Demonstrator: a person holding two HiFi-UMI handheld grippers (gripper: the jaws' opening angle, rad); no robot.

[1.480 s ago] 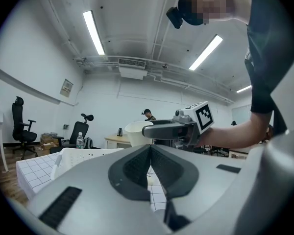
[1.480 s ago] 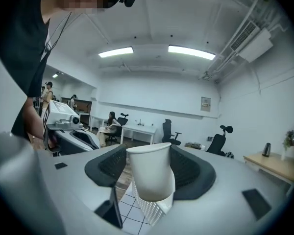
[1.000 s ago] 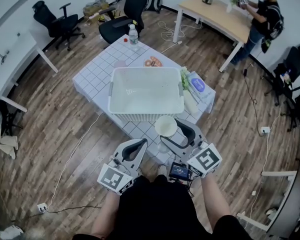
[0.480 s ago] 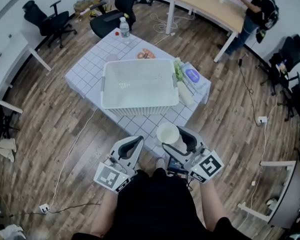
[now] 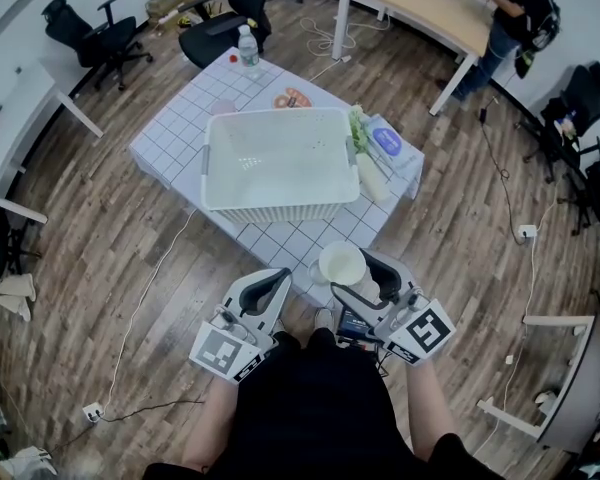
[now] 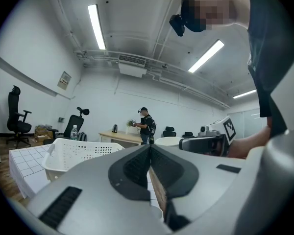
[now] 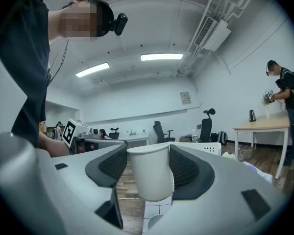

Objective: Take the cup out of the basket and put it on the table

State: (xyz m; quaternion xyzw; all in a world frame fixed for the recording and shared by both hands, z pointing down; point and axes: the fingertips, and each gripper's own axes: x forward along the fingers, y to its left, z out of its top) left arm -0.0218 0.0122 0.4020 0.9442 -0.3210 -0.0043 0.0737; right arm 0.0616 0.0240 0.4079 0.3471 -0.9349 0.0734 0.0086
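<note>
A white paper cup [image 5: 341, 263] [image 7: 152, 172] is held upright between the jaws of my right gripper [image 5: 360, 273] [image 7: 148, 170], which is shut on it, above the near edge of the tiled table [image 5: 280, 243]. The white basket [image 5: 275, 163] [image 6: 73, 153] stands in the middle of the table; its inside looks empty. My left gripper [image 5: 265, 293] [image 6: 149, 168] hangs near the table's near edge, left of the cup, its jaws shut together with nothing between them.
On the table's far side stand a water bottle [image 5: 247, 48] and a small plate [image 5: 291, 99]; packets [image 5: 385, 146] lie at its right. Office chairs [image 5: 215, 28], a wooden desk [image 5: 425, 13] with a person [image 5: 515, 23], and cables on the wood floor surround it.
The view has shifted slightly; my right gripper with the cup has come a little nearer to me and to the right. The left gripper keeps its place.
</note>
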